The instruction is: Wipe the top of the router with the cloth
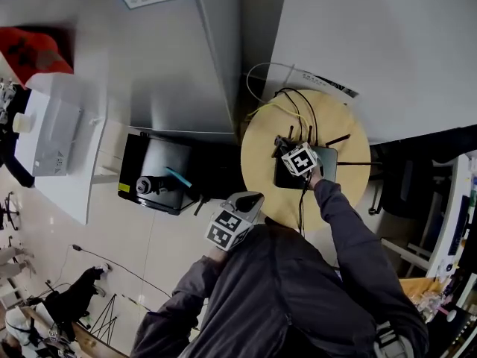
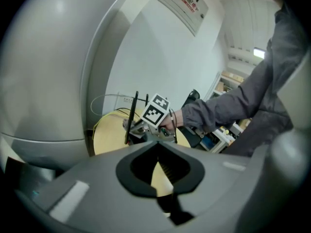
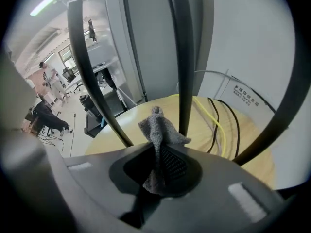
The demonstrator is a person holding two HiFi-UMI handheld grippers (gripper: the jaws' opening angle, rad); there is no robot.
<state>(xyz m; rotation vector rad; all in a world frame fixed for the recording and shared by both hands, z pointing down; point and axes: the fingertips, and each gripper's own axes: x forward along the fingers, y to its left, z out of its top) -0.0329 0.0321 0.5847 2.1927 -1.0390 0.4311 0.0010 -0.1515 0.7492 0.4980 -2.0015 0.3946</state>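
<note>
A black router (image 1: 326, 159) with thin antennas (image 3: 91, 72) lies on the round wooden table (image 1: 261, 148). My right gripper (image 1: 286, 146) hovers over the router's left part, shut on a grey cloth (image 3: 158, 130) that sticks up crumpled between the jaws. In the right gripper view the router's body is hidden below the gripper; three antennas rise just ahead. My left gripper (image 1: 248, 200) hangs off the table's front left edge, jaws together and empty. From the left gripper (image 2: 158, 147) view I see the router (image 2: 137, 132) and the right gripper (image 2: 146, 125) beyond.
Yellow and black cables (image 1: 292, 104) loop over the table's far side toward the white wall panels (image 1: 387, 43). A black case (image 1: 158, 181) stands on the floor to the left. A white desk (image 1: 56, 140) lies further left; people (image 3: 48, 81) stand far off.
</note>
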